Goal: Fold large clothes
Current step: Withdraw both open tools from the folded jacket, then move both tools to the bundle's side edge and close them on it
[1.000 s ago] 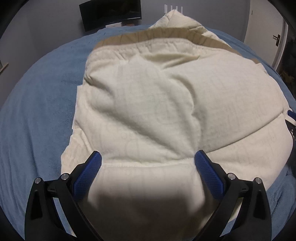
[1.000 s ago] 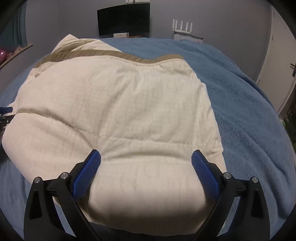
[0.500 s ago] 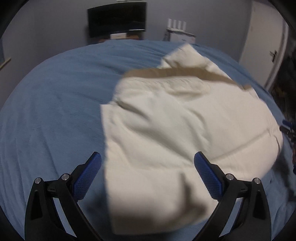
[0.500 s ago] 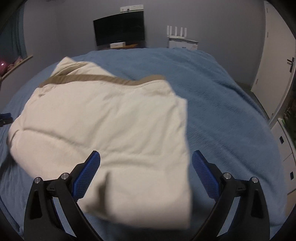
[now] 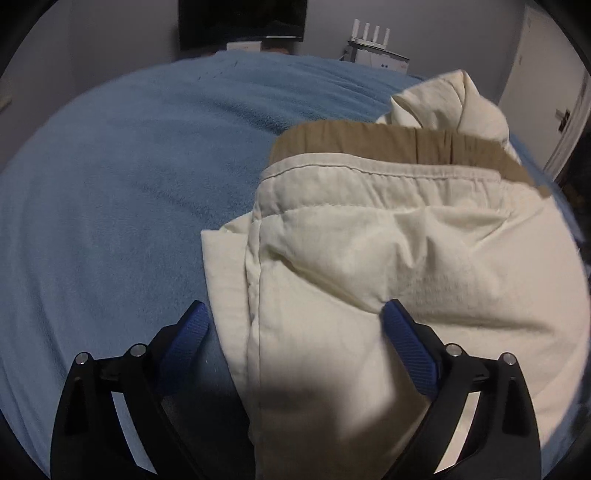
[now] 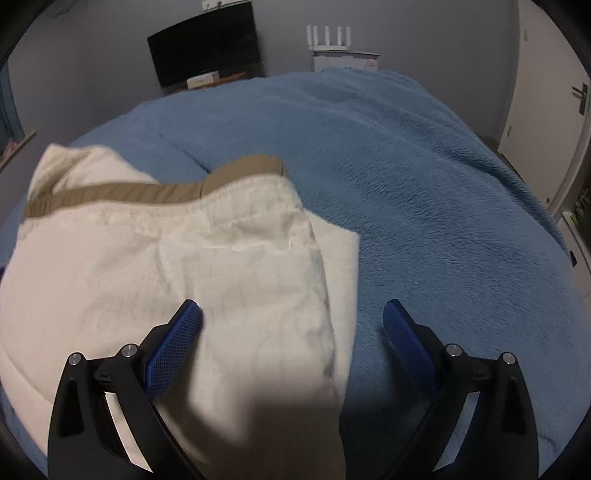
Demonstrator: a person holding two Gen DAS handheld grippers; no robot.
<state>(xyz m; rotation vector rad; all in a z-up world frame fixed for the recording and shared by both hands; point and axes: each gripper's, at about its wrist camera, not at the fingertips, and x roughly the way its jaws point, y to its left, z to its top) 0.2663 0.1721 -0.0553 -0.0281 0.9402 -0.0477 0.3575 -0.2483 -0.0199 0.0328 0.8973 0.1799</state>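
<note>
Left wrist view: left claw spread wide, gripping nothing, hovering over the left edge of the cream garment. Garment folded, lying on the blue blanket of the bed, tan band along its far edge, a rumpled cream part beyond. Dark screen on the far wall. Right wrist view: right claw likewise wide open, empty, straddling the garment's right edge, one blue pad above cloth, the other above blanket. Tan band at the far side. Screen and a white router by the wall.
</note>
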